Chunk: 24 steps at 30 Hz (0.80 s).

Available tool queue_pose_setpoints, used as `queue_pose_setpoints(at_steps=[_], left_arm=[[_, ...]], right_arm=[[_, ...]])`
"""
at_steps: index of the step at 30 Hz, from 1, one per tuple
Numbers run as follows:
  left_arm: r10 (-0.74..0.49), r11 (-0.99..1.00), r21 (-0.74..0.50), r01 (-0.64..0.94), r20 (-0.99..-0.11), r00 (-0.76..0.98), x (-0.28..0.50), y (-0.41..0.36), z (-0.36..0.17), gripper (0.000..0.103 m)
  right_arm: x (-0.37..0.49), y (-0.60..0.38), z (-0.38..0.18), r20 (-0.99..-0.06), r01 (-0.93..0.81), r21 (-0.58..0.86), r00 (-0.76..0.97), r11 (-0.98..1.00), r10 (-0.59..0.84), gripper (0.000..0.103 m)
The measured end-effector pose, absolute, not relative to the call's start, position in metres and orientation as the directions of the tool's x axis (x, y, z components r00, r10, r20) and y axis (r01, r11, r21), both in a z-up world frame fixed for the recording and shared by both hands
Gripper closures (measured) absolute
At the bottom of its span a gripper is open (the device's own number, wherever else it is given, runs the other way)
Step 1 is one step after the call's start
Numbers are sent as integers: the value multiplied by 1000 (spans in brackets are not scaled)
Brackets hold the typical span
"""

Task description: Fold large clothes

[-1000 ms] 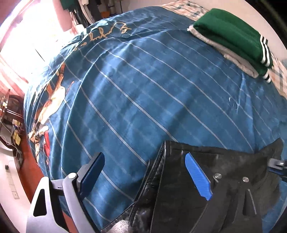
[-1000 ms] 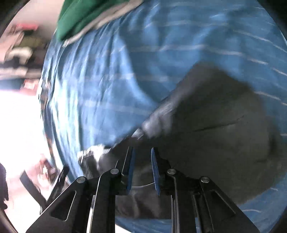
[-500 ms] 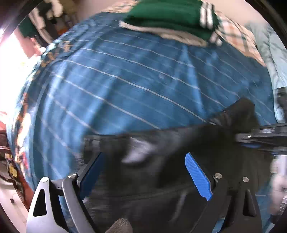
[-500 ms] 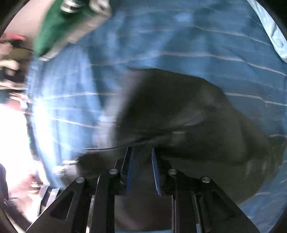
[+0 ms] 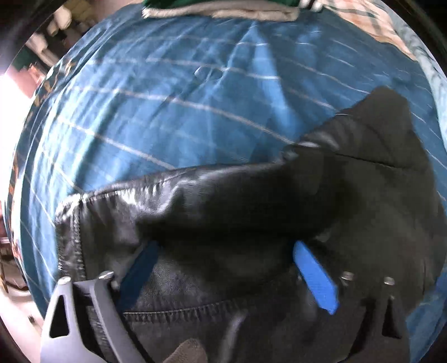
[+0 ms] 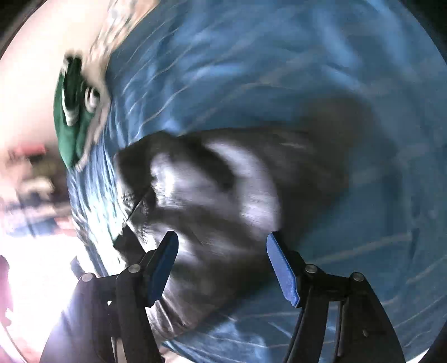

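A black leather jacket (image 5: pixel 237 212) lies folded on the blue striped bedspread (image 5: pixel 173 92); its zip edge is at the left. My left gripper (image 5: pixel 226 268) is open, its blue pads (image 5: pixel 315 279) spread over the jacket's near part, a fold of leather lying between them. In the right wrist view the jacket (image 6: pixel 223 195) is blurred by motion. My right gripper (image 6: pixel 223 265) is open just above it, holding nothing.
A folded green garment on a grey one (image 5: pixel 223 8) lies at the bed's far edge; it also shows in the right wrist view (image 6: pixel 72 111). A checked pillow (image 5: pixel 382 25) is at the far right. The room's bright floor is off the bed's left side.
My right gripper was shut on the jacket and has opened and let it go. The jacket has been folded over leftwards. My left gripper stayed open and moved over the jacket.
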<state>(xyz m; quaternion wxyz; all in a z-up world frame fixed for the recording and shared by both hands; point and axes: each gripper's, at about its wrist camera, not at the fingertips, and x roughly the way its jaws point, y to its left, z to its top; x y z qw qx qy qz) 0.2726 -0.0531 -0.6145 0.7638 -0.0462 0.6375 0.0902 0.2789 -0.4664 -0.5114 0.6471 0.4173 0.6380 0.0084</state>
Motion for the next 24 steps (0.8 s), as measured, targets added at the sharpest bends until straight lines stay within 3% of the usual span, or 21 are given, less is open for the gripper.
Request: queue_pose_setpoints(at_steps=[3, 9, 15, 16, 17, 18, 24], left_arm=[[33, 976, -7, -219, -983, 181, 268, -45, -616, 0], [42, 984, 6, -179, -979, 199, 265, -48, -615, 0], [-5, 980, -48, -194, -977, 214, 262, -42, -620, 0], [-16, 980, -59, -192, -976, 216, 261, -39, -622, 0], [-18, 979, -62, -193, -976, 218, 261, -38, -622, 0], [-18, 979, -63, -194, -975, 222, 260, -36, -622, 0], [5, 990, -28, -139, -972, 237, 279, -52, -623, 0]], right_arm=[[255, -492, -539, -802, 594, 560, 212, 578, 559, 35], [270, -483, -597, -602, 515, 767, 371, 383, 707, 35], [313, -458, -603, -572, 412, 811, 410, 415, 711, 32], [316, -453, -600, -564, 396, 819, 417, 416, 713, 39], [318, -449, -598, -564, 393, 819, 418, 418, 712, 68], [319, -448, -598, -553, 393, 827, 431, 403, 713, 77], [322, -442, -532, -492, 338, 870, 528, 360, 692, 86]])
